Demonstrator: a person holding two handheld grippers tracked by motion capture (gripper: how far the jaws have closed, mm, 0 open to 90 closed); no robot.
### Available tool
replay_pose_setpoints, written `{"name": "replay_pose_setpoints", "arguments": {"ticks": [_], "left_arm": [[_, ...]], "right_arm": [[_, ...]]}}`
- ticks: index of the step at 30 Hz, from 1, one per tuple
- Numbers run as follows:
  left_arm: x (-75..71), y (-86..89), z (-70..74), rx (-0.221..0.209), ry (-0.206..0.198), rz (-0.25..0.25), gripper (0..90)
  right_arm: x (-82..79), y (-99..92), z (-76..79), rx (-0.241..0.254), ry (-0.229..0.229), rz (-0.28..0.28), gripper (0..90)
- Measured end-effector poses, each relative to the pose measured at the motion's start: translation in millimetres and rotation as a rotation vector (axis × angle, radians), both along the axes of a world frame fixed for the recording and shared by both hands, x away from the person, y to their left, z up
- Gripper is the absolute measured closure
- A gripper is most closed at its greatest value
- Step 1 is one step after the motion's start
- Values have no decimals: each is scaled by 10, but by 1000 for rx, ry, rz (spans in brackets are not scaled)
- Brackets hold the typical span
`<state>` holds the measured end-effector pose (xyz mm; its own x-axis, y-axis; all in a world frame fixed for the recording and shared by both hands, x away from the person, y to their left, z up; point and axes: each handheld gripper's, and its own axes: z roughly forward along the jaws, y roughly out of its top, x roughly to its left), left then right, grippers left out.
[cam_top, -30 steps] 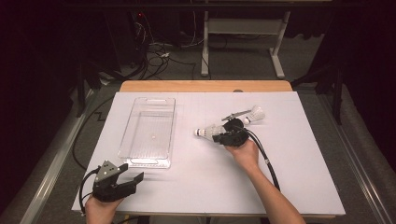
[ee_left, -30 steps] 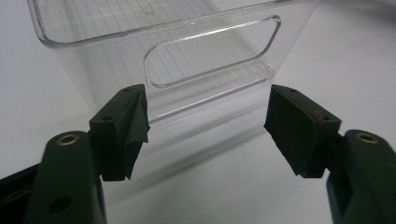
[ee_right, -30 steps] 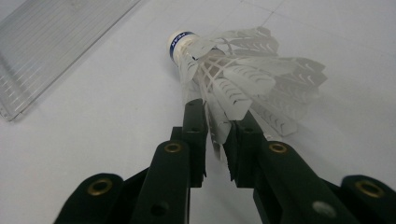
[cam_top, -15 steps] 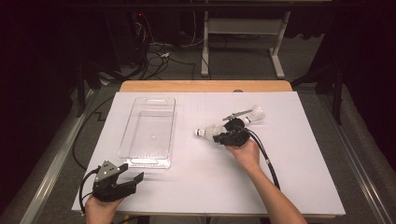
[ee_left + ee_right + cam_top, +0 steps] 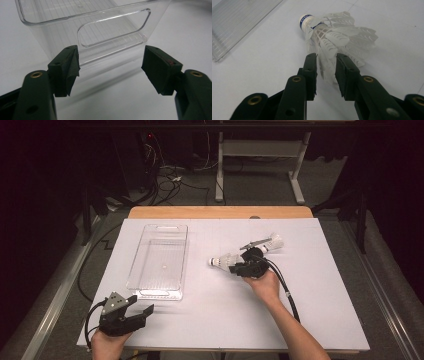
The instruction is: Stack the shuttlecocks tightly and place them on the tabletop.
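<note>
Right gripper view shows the right gripper (image 5: 325,72) with its jaws around the feathers of a shuttlecock (image 5: 332,35) lying on the white table (image 5: 262,72), near the clear tray (image 5: 239,22). The jaws have just been opening, and I cannot tell if the pads press on the feathers. Feathers bend easily, so squeeze softly, and grab lower by the cork end if you can. The left gripper (image 5: 110,70) waits wide open by the tray's near end, holding nothing.

Clear glossy plastic bin (image 5: 159,262), feathered shuttlecock (image 5: 332,35)
</note>
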<state>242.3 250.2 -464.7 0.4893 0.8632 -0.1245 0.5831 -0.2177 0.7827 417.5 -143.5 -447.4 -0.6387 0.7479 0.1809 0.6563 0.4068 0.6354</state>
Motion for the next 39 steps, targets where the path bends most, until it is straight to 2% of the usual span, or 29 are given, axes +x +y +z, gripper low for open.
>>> {"name": "replay_pose_setpoints", "arguments": {"ticks": [10,23,39], "left_arm": [[0,3,2,4,2,-4,310],[1,0,0,2,2,-2,310],[1,1,1,0,4,-3,310]], "right_arm": [[-55,-44,39,2,-18,-2,698],[-106,-182,29,7,-21,-18,696],[-168,-260,48,13,-34,-18,687]]}}
